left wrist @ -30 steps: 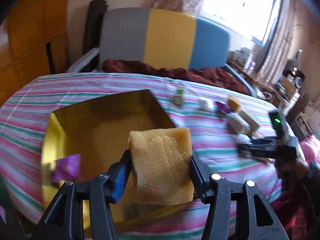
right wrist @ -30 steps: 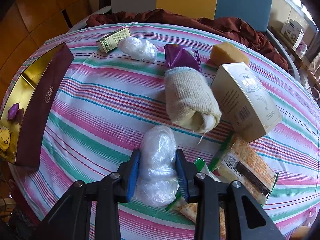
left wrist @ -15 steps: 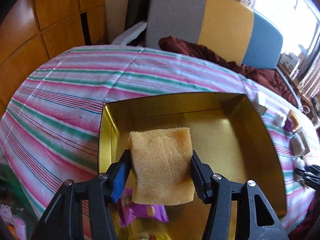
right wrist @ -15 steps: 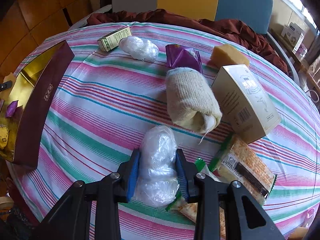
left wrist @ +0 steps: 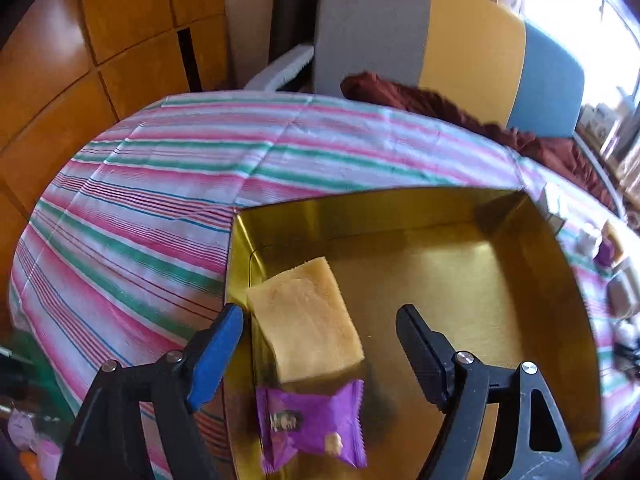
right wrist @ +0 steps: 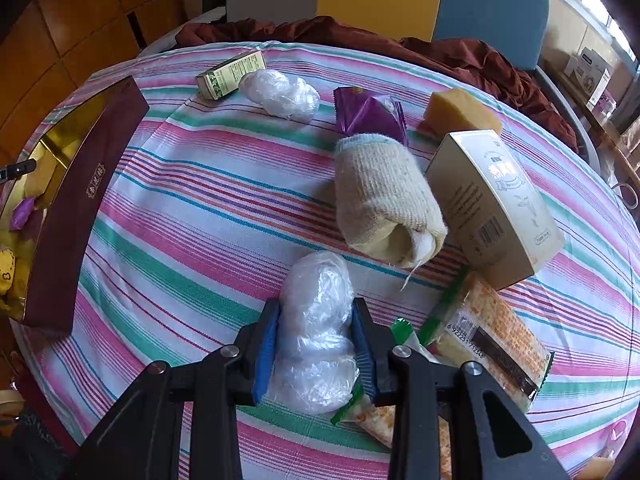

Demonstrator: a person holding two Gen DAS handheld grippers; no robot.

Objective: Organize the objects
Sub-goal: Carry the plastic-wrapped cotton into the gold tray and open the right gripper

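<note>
In the left wrist view a yellow sponge [left wrist: 306, 320] lies loose in the gold-lined box [left wrist: 460, 216], near its left wall. My left gripper [left wrist: 320, 344] hangs over it, jaws opening, pads clear of the sponge. A purple snack packet [left wrist: 312, 424] rests in the box just below the sponge. In the right wrist view my right gripper [right wrist: 316, 344] is shut on a crumpled clear plastic bag [right wrist: 318, 320] on the striped tablecloth [right wrist: 208, 216]. The box [right wrist: 80, 200] shows at the far left with its maroon outer wall.
On the cloth lie a rolled beige sock [right wrist: 384, 196], a cream carton [right wrist: 496, 204], cracker packets [right wrist: 496, 336], another purple packet [right wrist: 366, 114], a second sponge [right wrist: 460, 114], a second plastic bag [right wrist: 280, 94] and a small green box [right wrist: 230, 74]. A striped chair [left wrist: 440, 40] stands behind.
The left gripper swung from the table's middle over the gold box, then its jaws spread and the sponge dropped onto the box floor. The right gripper stayed still on the plastic bag.
</note>
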